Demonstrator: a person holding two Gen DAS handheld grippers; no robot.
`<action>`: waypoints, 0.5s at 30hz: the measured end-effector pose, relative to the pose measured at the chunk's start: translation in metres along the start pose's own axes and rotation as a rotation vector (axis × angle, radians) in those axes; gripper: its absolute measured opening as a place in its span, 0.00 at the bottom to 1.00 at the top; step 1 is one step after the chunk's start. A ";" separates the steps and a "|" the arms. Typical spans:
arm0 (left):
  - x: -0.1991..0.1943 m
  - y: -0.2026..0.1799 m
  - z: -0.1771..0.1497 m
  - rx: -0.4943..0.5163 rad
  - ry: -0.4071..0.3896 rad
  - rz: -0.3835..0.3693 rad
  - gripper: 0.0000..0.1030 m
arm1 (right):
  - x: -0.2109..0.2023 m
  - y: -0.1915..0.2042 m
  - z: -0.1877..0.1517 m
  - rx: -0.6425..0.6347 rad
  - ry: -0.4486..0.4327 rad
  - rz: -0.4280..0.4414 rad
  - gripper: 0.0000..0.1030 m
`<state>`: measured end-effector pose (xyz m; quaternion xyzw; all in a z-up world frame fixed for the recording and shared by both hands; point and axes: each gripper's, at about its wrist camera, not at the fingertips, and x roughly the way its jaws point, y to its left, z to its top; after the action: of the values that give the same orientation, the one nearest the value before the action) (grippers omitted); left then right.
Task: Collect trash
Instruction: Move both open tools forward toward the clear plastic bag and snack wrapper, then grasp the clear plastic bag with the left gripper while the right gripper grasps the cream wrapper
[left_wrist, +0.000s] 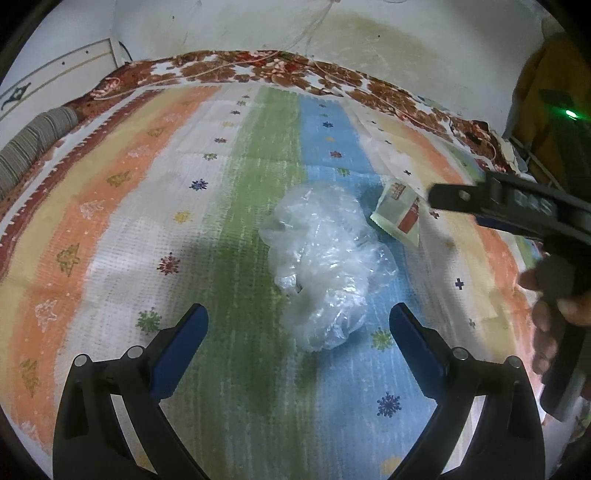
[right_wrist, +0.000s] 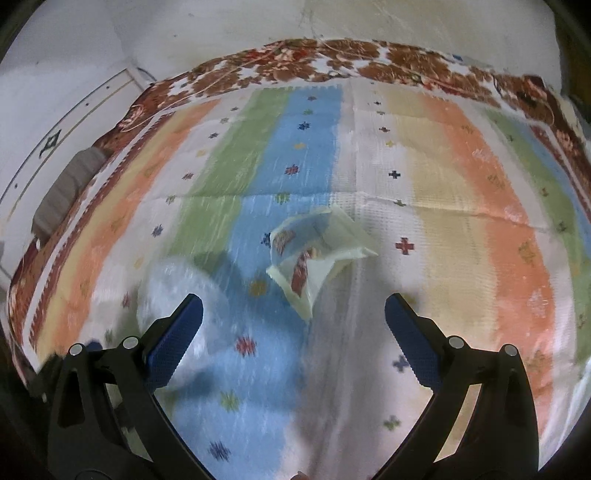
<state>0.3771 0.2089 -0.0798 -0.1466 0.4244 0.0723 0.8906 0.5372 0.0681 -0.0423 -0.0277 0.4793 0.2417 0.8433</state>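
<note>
Overhead, a striped mat (left_wrist: 236, 206) in orange, cream, white, green and blue bands is seen spread over a brown floral blanket (left_wrist: 258, 68) against a stained white wall (left_wrist: 406, 44). A crumpled clear plastic bag (left_wrist: 321, 266) is shown lying on the green and blue stripes, just ahead of the left gripper (left_wrist: 299, 326), whose blue-padded jaws are spread wide with nothing held between them. What the bag contains cannot be made out through its folds. Just beside the bag, on the white stripe, an empty-looking snack wrapper (left_wrist: 400, 214) printed in red and cream is seen lying flattened and creased. The right gripper (right_wrist: 293, 315) is pictured from its own camera with its jaws likewise spread wide and empty, the wrapper (right_wrist: 314, 254) lying just ahead of them and apart from both pads. The plastic bag (right_wrist: 170, 291) is glimpsed, blurred, behind its left finger. In the left wrist view the right gripper's black body (left_wrist: 517, 203) is seen from the side, gripped by a hand (left_wrist: 554, 306) at the frame's edge.
</note>
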 end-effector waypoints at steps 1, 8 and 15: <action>0.002 -0.001 0.000 0.012 0.004 -0.005 0.94 | 0.008 0.000 0.004 0.016 0.012 -0.013 0.91; 0.020 -0.003 0.001 0.072 0.012 0.008 0.94 | 0.046 -0.004 0.026 0.081 0.068 -0.055 0.91; 0.029 -0.003 0.015 0.024 -0.030 -0.044 0.93 | 0.060 -0.011 0.039 0.107 0.072 -0.062 0.78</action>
<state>0.4071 0.2105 -0.0930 -0.1440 0.4085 0.0499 0.8999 0.5986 0.0923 -0.0729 -0.0060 0.5205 0.1886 0.8328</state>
